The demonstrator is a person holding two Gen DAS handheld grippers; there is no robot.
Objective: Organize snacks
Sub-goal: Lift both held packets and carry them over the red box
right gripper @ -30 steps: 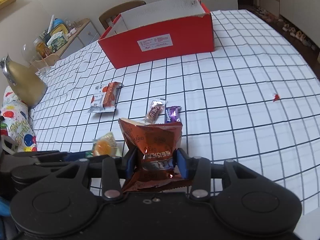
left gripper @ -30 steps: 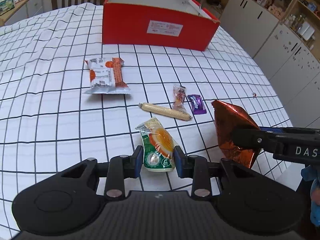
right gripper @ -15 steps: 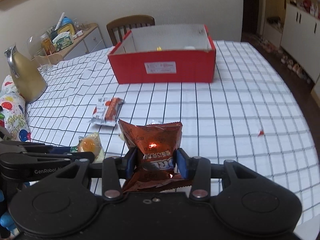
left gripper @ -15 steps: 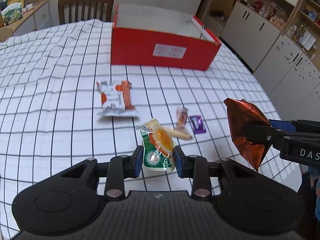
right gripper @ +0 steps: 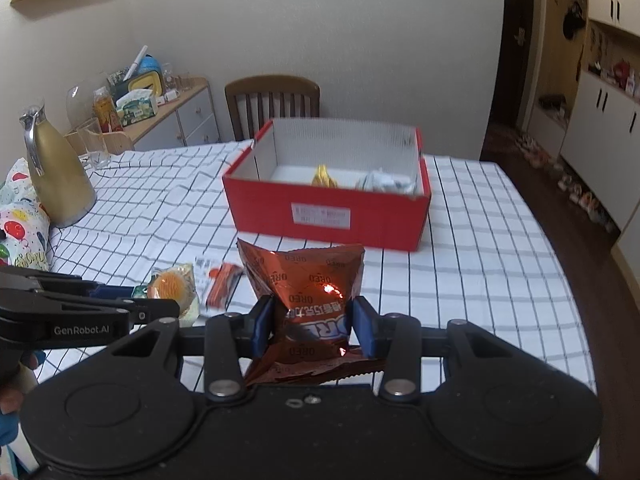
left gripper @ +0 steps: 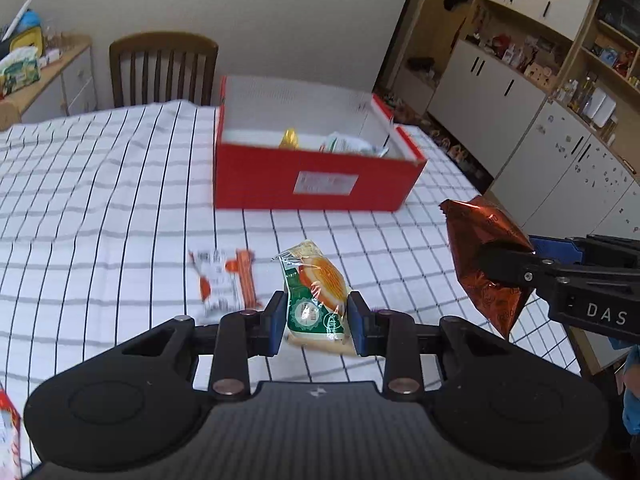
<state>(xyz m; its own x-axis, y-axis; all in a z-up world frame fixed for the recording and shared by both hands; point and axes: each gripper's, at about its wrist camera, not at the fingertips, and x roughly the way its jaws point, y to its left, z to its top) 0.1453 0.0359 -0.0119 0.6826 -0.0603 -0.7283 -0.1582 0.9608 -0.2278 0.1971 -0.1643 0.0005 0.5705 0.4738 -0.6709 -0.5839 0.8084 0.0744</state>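
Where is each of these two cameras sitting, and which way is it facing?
Left wrist: on the left gripper, looking down along its fingers at the green packet it grips, the table and red box; the right gripper enters at right.
Right wrist: on the right gripper, facing the red box over its Oreo bag; the left gripper and a hand show at left.
Shared: box, both snacks, chair.

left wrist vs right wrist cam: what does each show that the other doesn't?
Left wrist only: shelving and white cabinets along the wall.
Right wrist only: gold jug, drinking glasses, balloon-print bag.
Both: red box holding snacks, wooden chair, orange-and-white packet on the tablecloth, left gripper clamped on the green-and-orange packet, right gripper clamped on the Oreo bag.
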